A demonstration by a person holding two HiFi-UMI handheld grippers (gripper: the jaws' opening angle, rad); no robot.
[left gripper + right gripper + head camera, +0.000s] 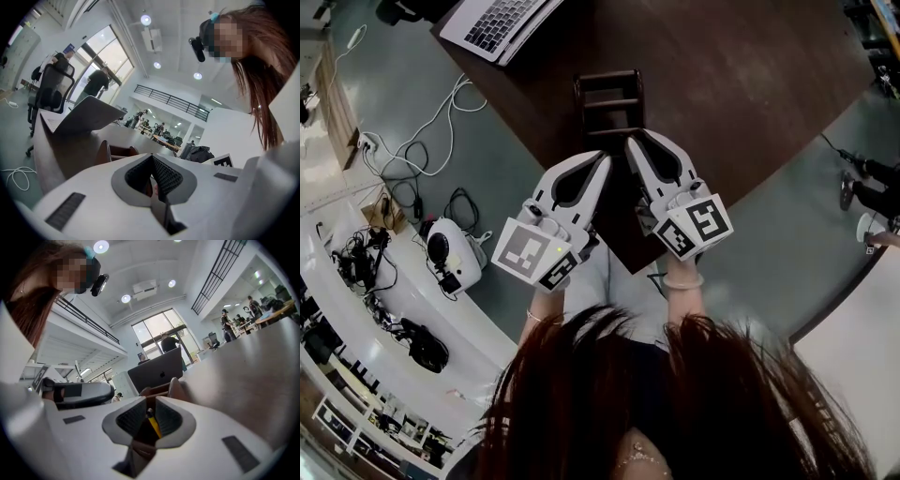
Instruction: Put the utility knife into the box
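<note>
- Clamps the utility knife (153,423) in the right gripper (150,404), well outside the box.
- Shows only a thin yellow strip of it with a dark tip, slanting between the ribbed pads (168,417) in the right gripper view, the rest buried in the jaws.
- Gives no sight of the knife in the head view, only a dark hollow between that gripper's fingers.
- Holds the left gripper (151,161) with its jaws drawn together, pads meeting along a narrow slit.
- Leaves a small reddish speck in that slit, too small to name.
- Sets both grippers side by side over the near edge of the dark table (750,84), tips pointing at the box (607,98).
- Places that box just ahead of the tips: dark brown, open on top, crossed by bars.
- Cannot tell whether the right tip touches its near end, nor what lies inside so dark an interior.
- Cuts the laptop (500,23) off at the top edge of the head view.
- Hides its lower part behind the box rim in the right gripper view.
- Buries arms and body under long hair (675,394), baring only the wrists and a bracelet (682,279) on the right one.
- Crowds the floor at left with cables (431,131) and a white device (455,251) too small to identify.
</note>
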